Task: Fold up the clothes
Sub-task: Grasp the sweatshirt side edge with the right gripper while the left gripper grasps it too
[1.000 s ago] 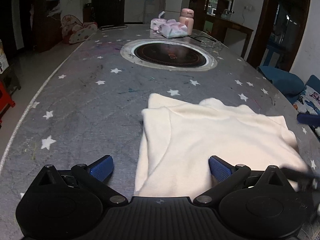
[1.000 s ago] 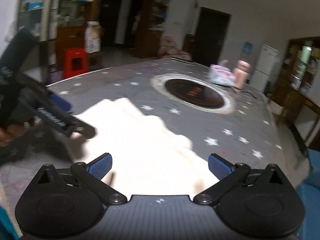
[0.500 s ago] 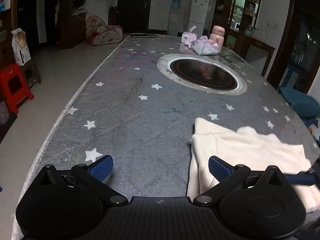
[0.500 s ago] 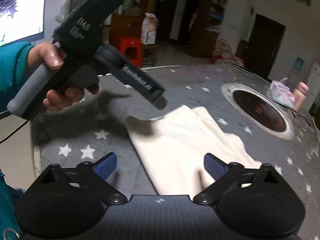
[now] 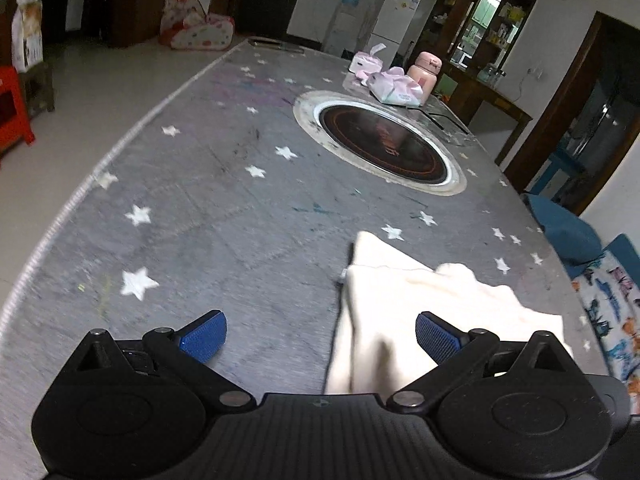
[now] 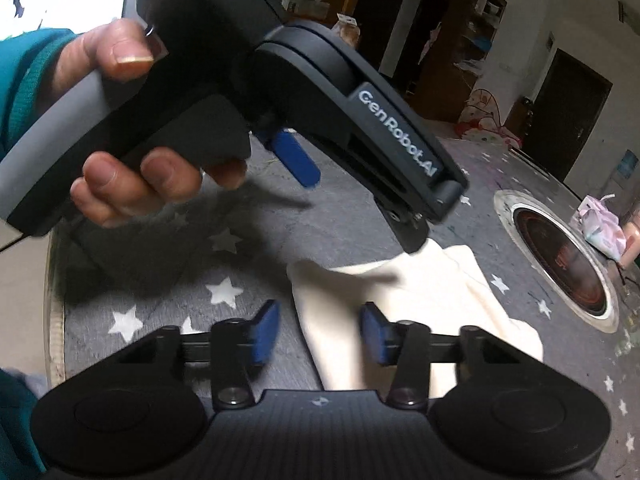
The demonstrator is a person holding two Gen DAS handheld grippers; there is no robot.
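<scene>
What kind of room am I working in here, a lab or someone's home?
Most likely a home dining or living room. The big table has a built-in round cooktop in its star-print cover, a white fridge stands by the far wall, and tissue packs lie beyond the cream garment.

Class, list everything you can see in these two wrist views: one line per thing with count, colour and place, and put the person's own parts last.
Garment: one, cream, folded, near table edge.
Table: one, grey with white stars.
Hotplate: one, black, round, set in table middle.
Tissue packs: two, pink-white, far end.
Flask: one, pink, beside packs.
Fridge: one, white, far wall.
Stool: one, red, on floor.
Left gripper: black, blue pads, open, cloth edge between.
Right gripper: black, blue pads, closing around garment's corner.
Hand: one, teal sleeve, holding left gripper.
</scene>
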